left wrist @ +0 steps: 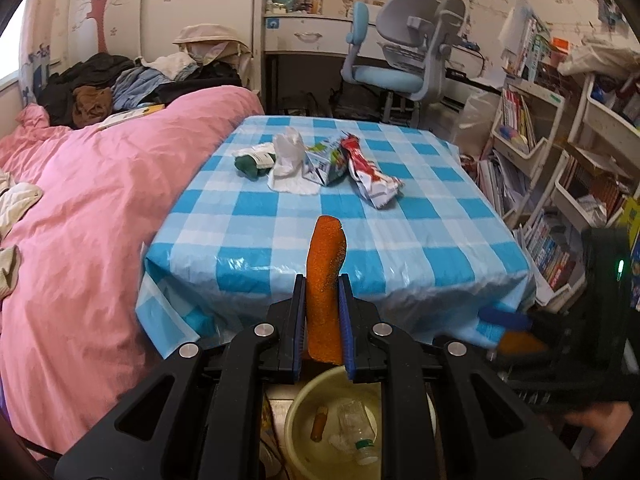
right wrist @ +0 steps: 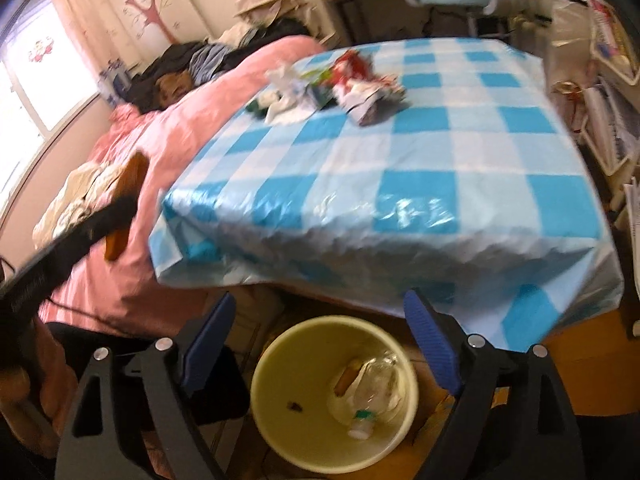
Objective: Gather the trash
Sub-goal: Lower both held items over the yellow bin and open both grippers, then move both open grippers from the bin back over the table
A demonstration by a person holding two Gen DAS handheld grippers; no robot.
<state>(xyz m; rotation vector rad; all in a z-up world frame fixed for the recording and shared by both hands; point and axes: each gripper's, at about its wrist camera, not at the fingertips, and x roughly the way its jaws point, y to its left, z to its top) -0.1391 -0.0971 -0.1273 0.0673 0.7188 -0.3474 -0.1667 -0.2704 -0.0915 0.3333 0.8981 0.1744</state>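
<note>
My left gripper (left wrist: 322, 284) is shut on an upright orange sponge-like strip (left wrist: 325, 264), held over the near edge of the checked table (left wrist: 360, 232). Below it stands a cream bin (left wrist: 298, 420) holding a clear plastic bottle (left wrist: 354, 420) and a small orange piece (left wrist: 319, 424). My right gripper (right wrist: 320, 300) hangs open above the bin (right wrist: 280, 344) with nothing between its fingers; the bottle (right wrist: 372, 392) lies inside. On the table lie a red and white wrapper (left wrist: 370, 176), a crushed carton (left wrist: 324, 164), a white tissue (left wrist: 288, 160) and a green wrapper (left wrist: 252, 162).
A pink duvet (left wrist: 100, 200) covers the bed on the left, with clothes piled at its far end. Bookshelves (left wrist: 560, 200) crowd the right side. A blue desk chair (left wrist: 400, 60) stands beyond the table. The right gripper's body shows at the left wrist view's right edge.
</note>
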